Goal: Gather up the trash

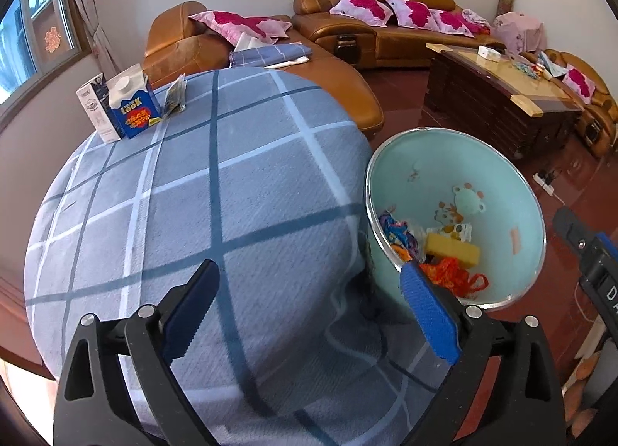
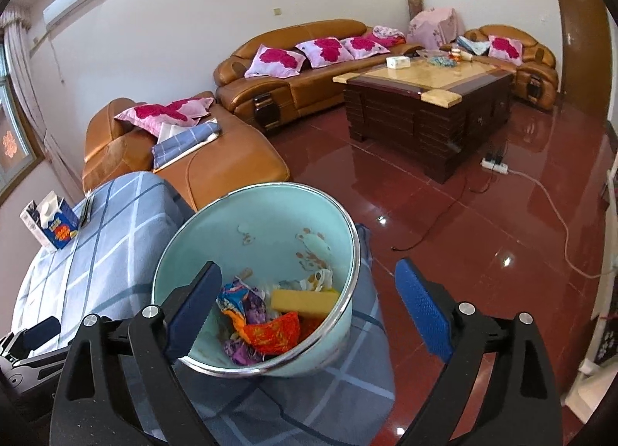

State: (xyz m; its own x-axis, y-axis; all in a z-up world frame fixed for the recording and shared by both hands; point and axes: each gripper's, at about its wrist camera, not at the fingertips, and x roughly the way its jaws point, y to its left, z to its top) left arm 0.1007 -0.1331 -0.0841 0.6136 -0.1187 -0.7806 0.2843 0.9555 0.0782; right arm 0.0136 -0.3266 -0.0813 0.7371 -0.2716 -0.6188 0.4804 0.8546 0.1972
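Observation:
A pale green bin stands at the right edge of a table covered in a grey-blue checked cloth. Inside lie a yellow sponge, an orange wrapper and other coloured wrappers. A blue carton, a white box and a foil wrapper stand at the table's far left. My left gripper is open above the cloth, holding nothing. My right gripper hangs open over the bin's near rim, nothing between its fingers.
Brown leather sofas with pink cushions line the far wall. A dark wooden coffee table stands on the red tiled floor. A power strip and cables lie on the floor to the right.

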